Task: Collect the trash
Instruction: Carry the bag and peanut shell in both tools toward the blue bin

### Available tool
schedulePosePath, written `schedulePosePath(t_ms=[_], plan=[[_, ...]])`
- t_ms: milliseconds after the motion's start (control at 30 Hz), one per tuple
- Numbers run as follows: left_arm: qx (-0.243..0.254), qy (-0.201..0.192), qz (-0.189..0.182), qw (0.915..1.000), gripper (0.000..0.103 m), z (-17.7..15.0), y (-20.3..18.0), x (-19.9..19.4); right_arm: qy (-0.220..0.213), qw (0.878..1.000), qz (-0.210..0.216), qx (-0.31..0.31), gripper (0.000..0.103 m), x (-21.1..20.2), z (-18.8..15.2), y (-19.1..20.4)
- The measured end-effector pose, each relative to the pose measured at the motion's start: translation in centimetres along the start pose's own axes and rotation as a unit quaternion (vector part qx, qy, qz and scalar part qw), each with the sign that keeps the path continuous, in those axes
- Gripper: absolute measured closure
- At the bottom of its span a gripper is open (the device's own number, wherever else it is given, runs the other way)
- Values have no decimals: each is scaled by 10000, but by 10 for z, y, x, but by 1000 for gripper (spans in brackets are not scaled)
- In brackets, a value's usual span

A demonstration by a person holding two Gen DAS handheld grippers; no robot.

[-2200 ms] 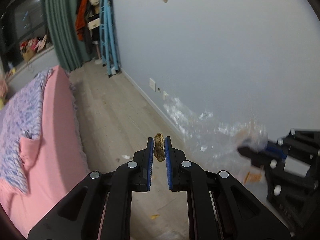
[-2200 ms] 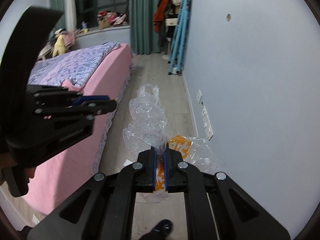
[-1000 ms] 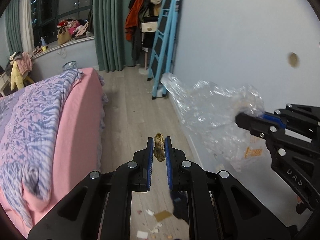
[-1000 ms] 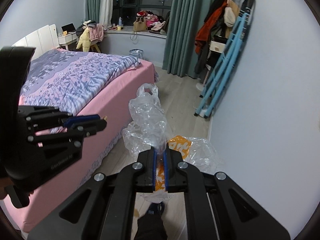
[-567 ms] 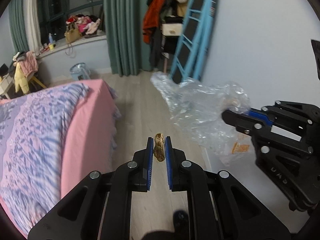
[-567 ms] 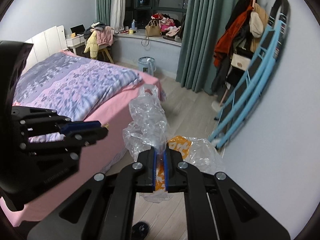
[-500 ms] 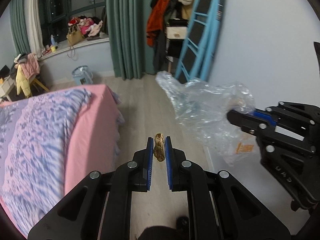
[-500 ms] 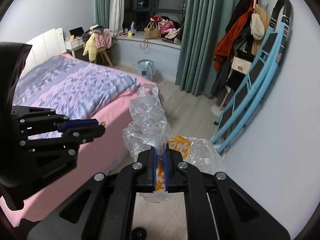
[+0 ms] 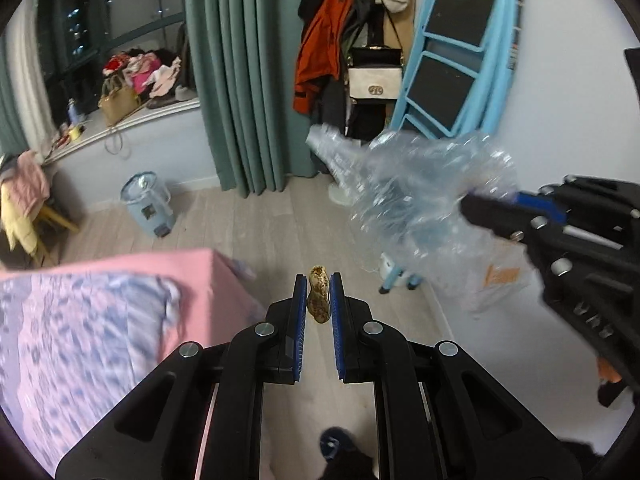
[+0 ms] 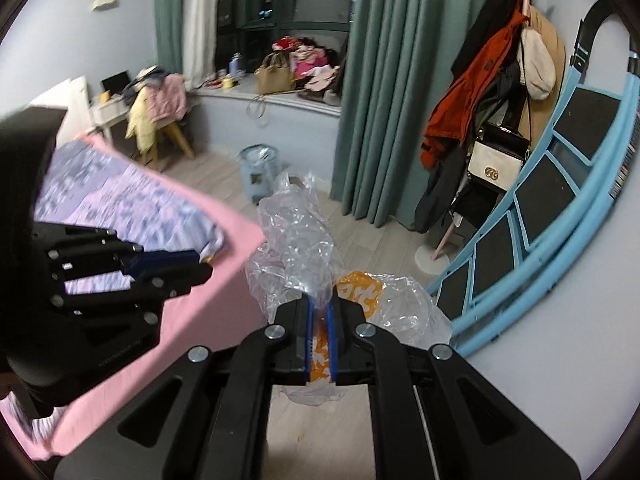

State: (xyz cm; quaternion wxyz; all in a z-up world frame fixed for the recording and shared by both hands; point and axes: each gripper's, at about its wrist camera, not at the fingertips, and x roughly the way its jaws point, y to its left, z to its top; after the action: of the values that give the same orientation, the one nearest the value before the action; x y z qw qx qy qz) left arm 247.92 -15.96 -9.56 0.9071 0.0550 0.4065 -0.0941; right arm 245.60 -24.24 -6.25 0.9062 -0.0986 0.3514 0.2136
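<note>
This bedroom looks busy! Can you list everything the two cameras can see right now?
Peanut shell: one, tan, pinched in the left gripper.
Plastic bag: one, clear with orange print, clamped in the right gripper.
Bin: one, pale blue, floor by the curtain.
Curtain: teal, at the window.
Stepladder: one, light blue, against the wall.
Bed: one, pink sheet, floral cover.
Jacket: one, orange, on the coat stand.
Left gripper: black, blue pads.
Right gripper: same.
</note>
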Motion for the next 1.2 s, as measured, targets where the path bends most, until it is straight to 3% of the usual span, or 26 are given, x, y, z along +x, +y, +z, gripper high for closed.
schedulePosePath(t_ms=[267, 367, 467, 600, 767, 933, 1100, 1200], plan=[[-221, 19, 38, 9997, 93, 108, 58, 101, 150, 9999, 38, -79, 96, 100, 79, -46], [-250, 45, 192, 9995, 92, 144, 72, 150, 154, 9993, 222, -248, 96, 149, 109, -76], [-625, 180, 330, 9973, 92, 184, 92, 192, 162, 9972, 455, -568, 96, 199, 148, -107], [-895, 203, 602, 9940, 92, 238, 119, 229, 171, 9924, 797, -924, 96, 244, 200, -136], [-1382, 149, 888, 9863, 93, 285, 170, 261, 202, 9846, 1136, -1312, 96, 307, 265, -139], [-1913, 115, 1107, 9752, 92, 318, 251, 313, 251, 9772, 1486, -1497, 96, 381, 324, -121], [-2183, 81, 1230, 9681, 92, 349, 337, 359, 419, 9729, 1630, -1588, 96, 456, 385, -100], [-2072, -12, 1317, 9694, 92, 376, 386, 374, 373, 9701, 1671, -1717, 96, 487, 425, -84]])
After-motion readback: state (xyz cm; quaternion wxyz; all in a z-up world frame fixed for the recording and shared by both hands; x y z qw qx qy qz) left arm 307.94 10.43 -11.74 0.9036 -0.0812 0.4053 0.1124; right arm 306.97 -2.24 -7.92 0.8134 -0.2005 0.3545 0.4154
